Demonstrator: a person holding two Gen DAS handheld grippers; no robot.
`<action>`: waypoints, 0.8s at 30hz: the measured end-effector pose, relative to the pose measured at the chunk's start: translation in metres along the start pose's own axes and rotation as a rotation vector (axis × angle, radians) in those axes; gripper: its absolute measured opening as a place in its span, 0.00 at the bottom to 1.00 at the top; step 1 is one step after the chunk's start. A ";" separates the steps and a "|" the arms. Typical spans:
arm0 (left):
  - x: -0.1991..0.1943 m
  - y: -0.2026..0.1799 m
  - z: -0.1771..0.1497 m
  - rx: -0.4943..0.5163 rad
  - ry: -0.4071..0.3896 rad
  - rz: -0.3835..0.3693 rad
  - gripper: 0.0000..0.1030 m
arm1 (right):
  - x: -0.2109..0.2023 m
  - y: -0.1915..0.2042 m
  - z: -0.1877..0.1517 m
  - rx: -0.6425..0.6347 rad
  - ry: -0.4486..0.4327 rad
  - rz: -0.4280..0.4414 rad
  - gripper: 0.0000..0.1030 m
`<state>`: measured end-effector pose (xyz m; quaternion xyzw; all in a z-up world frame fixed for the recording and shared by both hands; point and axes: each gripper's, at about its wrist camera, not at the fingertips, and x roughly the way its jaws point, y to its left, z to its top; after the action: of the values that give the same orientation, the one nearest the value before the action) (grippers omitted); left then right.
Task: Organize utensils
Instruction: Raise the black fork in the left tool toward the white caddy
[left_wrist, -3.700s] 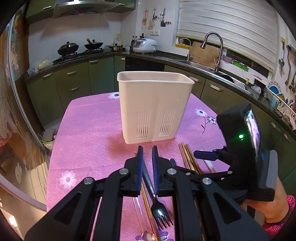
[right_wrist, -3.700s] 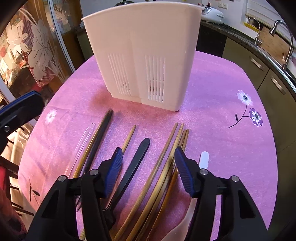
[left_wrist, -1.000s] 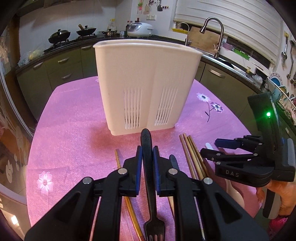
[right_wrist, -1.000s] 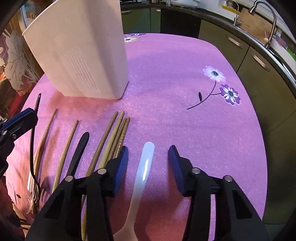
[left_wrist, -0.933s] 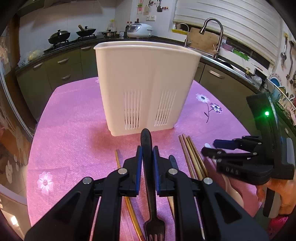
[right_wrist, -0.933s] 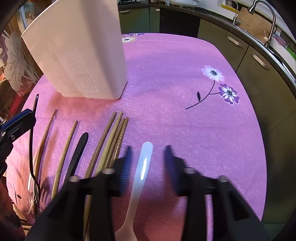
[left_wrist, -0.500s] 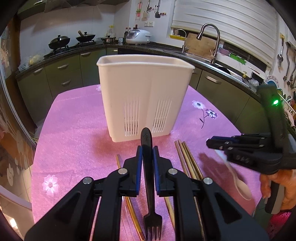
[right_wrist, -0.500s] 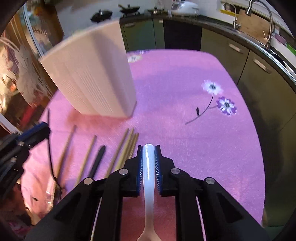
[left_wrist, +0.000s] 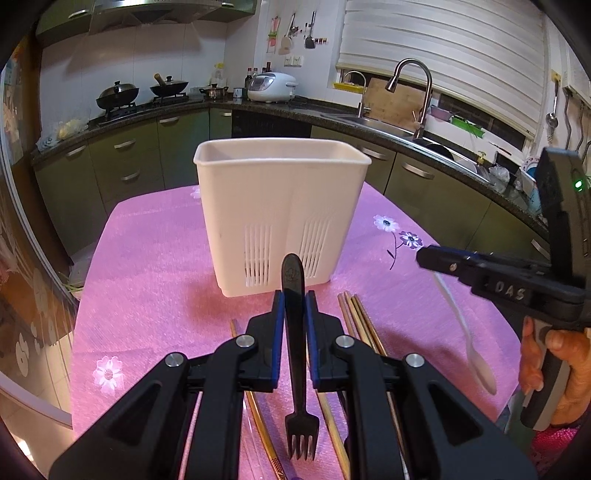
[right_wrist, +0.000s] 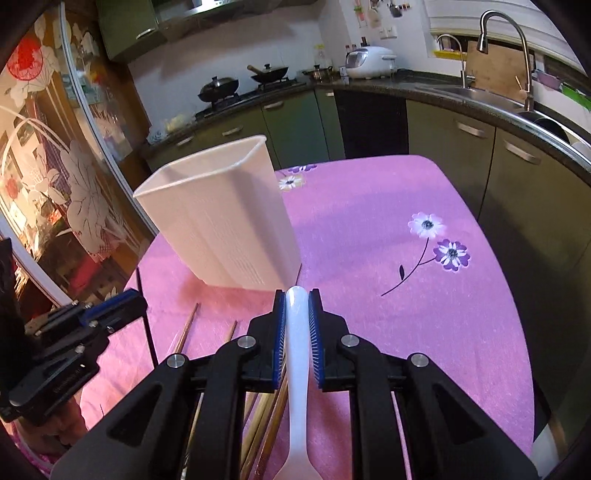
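A tall white slotted utensil holder (left_wrist: 282, 206) stands upright on the pink table (left_wrist: 147, 266). My left gripper (left_wrist: 293, 306) is shut on a black fork (left_wrist: 295, 332), handle forward, tines hanging toward the camera, just short of the holder's front. My right gripper (right_wrist: 297, 306) is shut on a white plastic spoon (right_wrist: 297, 350), lifted off the table right of the holder (right_wrist: 225, 221). In the left wrist view the right gripper (left_wrist: 428, 258) hangs at the right with the spoon (left_wrist: 465, 332) drooping below it. Wooden chopsticks (left_wrist: 360, 325) lie on the table.
More chopsticks (right_wrist: 184, 332) and a thin gold utensil (left_wrist: 258, 413) lie near the table's front. A kitchen counter with a sink and faucet (left_wrist: 410, 92) runs behind and to the right. A glass door (right_wrist: 55, 166) stands at the left.
My right gripper closed on the white spoon and lifted it off the table, tilting upward. My left gripper, holding the fork, rose a little, so the holder looks lower and farther.
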<state>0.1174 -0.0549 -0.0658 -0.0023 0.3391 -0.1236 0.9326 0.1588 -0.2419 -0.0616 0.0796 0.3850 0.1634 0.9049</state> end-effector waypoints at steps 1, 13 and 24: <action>0.000 -0.001 0.000 0.000 -0.002 0.000 0.10 | 0.001 0.000 -0.001 0.003 0.005 0.004 0.13; -0.022 -0.004 0.021 0.013 -0.050 -0.019 0.09 | -0.007 0.002 0.003 0.003 -0.036 0.028 0.13; -0.046 -0.006 0.060 0.035 -0.111 -0.027 0.09 | -0.004 -0.003 0.000 0.013 -0.032 0.059 0.13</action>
<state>0.1200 -0.0548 0.0105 0.0026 0.2847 -0.1415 0.9481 0.1565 -0.2464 -0.0596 0.0993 0.3690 0.1862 0.9051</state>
